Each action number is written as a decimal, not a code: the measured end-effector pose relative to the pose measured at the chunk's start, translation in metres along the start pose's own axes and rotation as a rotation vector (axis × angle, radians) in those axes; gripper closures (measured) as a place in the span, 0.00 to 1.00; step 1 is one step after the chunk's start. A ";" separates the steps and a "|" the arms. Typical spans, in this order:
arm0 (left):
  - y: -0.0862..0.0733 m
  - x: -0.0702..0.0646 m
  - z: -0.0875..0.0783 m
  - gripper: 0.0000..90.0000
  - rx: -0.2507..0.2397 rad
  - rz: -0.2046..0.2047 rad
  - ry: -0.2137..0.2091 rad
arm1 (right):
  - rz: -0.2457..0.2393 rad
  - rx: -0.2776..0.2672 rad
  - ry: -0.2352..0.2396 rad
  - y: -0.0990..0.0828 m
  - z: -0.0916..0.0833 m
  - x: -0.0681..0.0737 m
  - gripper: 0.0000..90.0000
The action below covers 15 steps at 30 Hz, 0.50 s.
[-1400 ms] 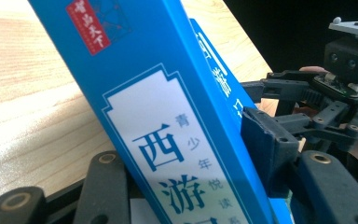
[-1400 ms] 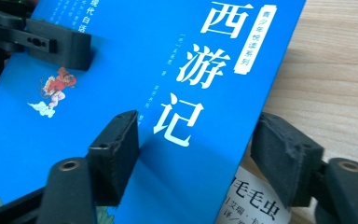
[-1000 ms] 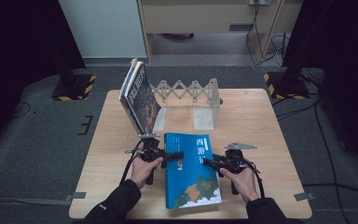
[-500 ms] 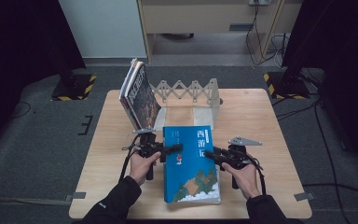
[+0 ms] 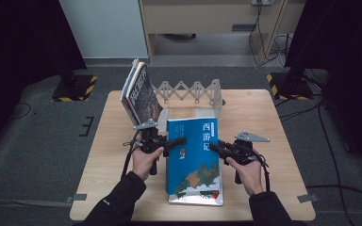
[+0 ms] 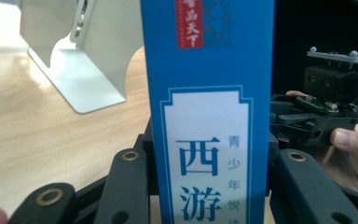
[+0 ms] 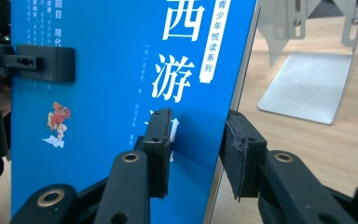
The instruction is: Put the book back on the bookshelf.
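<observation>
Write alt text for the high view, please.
Two hands, each holding a black gripper, the left gripper and right gripper, clamp the side edges of a blue book, tilting it up off a wooden table; more books lean on a folding rack behind.

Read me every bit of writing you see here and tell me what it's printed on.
"西游": large title characters on the blue book cover.
"西游记": the same title, seen from the high view.
"青少年悦读系列": small line beside the title.
"天下": legible part of the red label on the spine.
Small white text at the cover's upper left: too blurred to read.
</observation>
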<state>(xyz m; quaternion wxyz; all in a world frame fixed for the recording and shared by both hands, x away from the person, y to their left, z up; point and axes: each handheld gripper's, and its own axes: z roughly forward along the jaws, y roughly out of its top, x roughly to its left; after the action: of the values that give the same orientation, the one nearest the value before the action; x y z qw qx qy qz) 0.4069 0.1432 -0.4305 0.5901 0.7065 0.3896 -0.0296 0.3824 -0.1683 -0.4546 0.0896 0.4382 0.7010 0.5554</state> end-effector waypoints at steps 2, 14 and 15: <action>0.004 -0.004 0.001 0.68 -0.003 0.024 0.005 | -0.011 -0.002 -0.005 0.004 -0.001 0.000 0.72; 0.015 -0.014 -0.005 0.68 -0.062 0.130 0.001 | -0.039 -0.069 -0.004 0.020 -0.006 0.001 0.76; 0.014 -0.015 -0.006 0.67 -0.062 0.134 0.000 | -0.040 -0.071 -0.001 0.020 -0.006 0.001 0.76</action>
<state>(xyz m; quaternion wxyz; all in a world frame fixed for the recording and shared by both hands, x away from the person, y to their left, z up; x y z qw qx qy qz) 0.4024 0.1406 -0.4100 0.6124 0.7124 0.3420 0.0222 0.3885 -0.1713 -0.4345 0.1163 0.4209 0.6894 0.5780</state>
